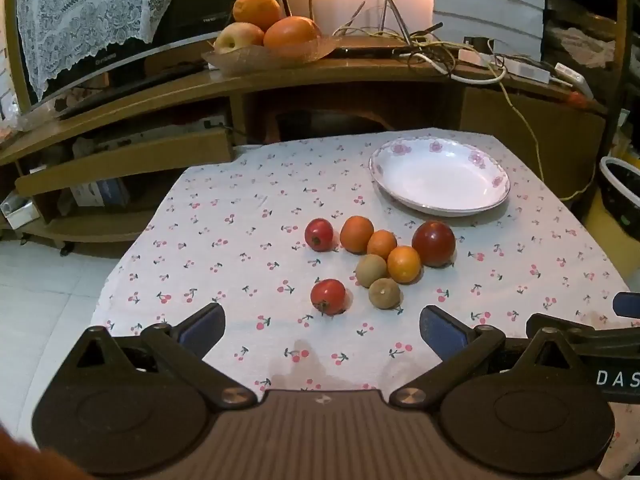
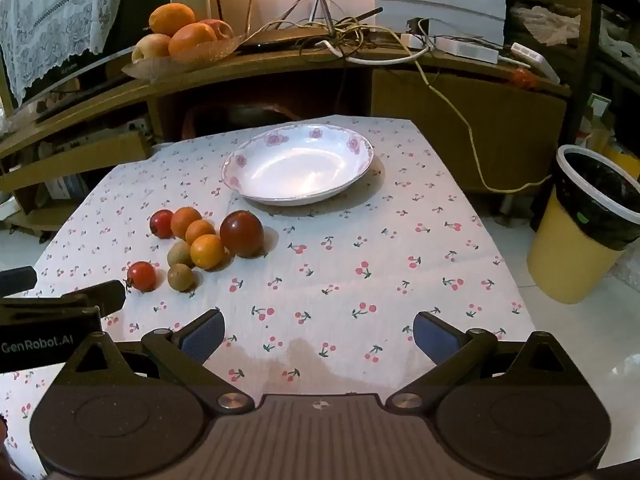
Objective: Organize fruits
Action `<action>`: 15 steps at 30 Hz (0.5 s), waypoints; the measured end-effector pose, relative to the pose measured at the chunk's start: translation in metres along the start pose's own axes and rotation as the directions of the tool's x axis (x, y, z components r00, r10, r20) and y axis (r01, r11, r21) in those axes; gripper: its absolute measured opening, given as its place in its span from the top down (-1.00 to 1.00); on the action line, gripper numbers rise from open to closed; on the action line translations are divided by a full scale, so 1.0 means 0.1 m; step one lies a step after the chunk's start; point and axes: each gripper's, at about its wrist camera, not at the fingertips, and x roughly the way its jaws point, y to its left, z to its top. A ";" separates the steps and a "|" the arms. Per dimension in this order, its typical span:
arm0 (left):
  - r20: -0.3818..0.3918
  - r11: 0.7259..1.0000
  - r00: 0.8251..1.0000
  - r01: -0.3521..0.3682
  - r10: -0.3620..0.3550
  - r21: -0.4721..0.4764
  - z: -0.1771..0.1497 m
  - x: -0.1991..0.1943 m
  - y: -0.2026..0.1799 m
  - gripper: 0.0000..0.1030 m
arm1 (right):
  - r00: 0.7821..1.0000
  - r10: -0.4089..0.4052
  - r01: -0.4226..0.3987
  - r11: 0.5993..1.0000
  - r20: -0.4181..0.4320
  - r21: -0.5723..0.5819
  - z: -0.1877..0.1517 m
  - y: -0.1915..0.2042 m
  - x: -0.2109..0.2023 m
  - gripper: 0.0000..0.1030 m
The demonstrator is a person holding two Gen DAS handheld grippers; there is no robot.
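Note:
Several small fruits lie in a cluster on the cherry-print tablecloth (image 1: 240,240): a near red tomato (image 1: 328,297), a far red tomato (image 1: 319,234), small oranges (image 1: 404,264), two brown kiwi-like fruits (image 1: 384,293) and a large dark red fruit (image 1: 434,243). An empty white plate (image 1: 440,178) with pink flowers sits behind them; it also shows in the right wrist view (image 2: 298,168). My left gripper (image 1: 322,326) is open and empty just in front of the near tomato. My right gripper (image 2: 318,332) is open and empty over bare cloth, right of the cluster (image 2: 208,240).
A wooden desk behind the table holds a fruit bowl (image 1: 264,54) with oranges and an apple, plus tangled cables (image 1: 440,48). A yellow bin (image 2: 584,224) with a black liner stands on the floor to the right. White tiled floor surrounds the table.

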 end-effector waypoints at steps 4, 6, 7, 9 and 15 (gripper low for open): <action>-0.008 1.000 1.000 0.006 -0.005 0.010 0.01 0.02 -0.02 -1.00 | 1.000 -0.006 0.006 1.000 -0.002 -0.002 0.03 0.00 0.01 -0.93; -0.002 1.000 1.000 -0.014 0.014 0.008 0.01 0.00 0.04 -1.00 | 1.000 -0.004 0.004 1.000 -0.002 0.001 0.05 0.00 0.00 -0.93; -0.002 1.000 1.000 -0.016 0.016 0.010 0.00 0.02 0.04 -1.00 | 1.000 -0.004 0.004 1.000 -0.002 0.002 0.01 0.02 0.02 -0.93; -0.006 1.000 1.000 -0.015 0.015 0.011 0.01 0.03 0.04 -1.00 | 1.000 -0.005 0.005 1.000 -0.005 0.001 -0.04 0.03 0.06 -0.93; -0.007 1.000 1.000 -0.015 0.016 0.018 0.05 0.05 0.05 -1.00 | 1.000 -0.001 0.001 1.000 -0.025 -0.006 -0.04 0.05 0.09 -0.92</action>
